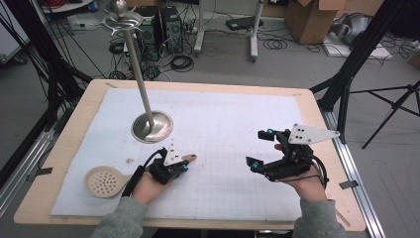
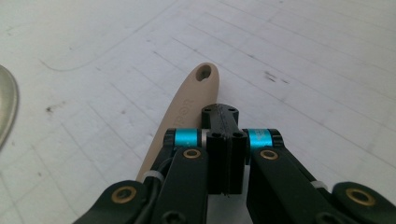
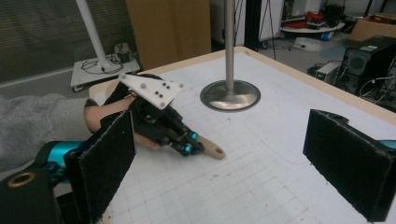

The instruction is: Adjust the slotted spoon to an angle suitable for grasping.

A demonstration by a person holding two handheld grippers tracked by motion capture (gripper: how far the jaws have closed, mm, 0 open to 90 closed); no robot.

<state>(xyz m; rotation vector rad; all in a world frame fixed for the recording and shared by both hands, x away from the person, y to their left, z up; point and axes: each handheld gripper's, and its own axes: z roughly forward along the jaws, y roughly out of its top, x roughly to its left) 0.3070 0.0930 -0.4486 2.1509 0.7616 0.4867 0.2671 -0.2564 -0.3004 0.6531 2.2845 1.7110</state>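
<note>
Near the counter's front left, left hand-held gripper (image 1: 184,164) clenched, jaws pressed together. From its own view, jaws shut just above and beside the beige handle of the slotted spoon (image 2: 187,109) (whether anything is actually pinched: cannot tell, since the handle runs alongside rather than plainly between the pads). Spoon lying flat on the white gridded mat (image 1: 233,124), perforated round head (image 1: 103,181) toward the left edge, handle tip with its hanging hole poking out past the gripper. Farther back, metal stand (image 1: 151,126) with a round base and tall pole, hooks at the top, nothing hung on it. Off to the right, right hand-held gripper (image 1: 261,148) spread wide, holding nothing, well apart from the spoon. Judged progress: early; spoon not lifted, hanging on the stand apparently left to do.
</note>
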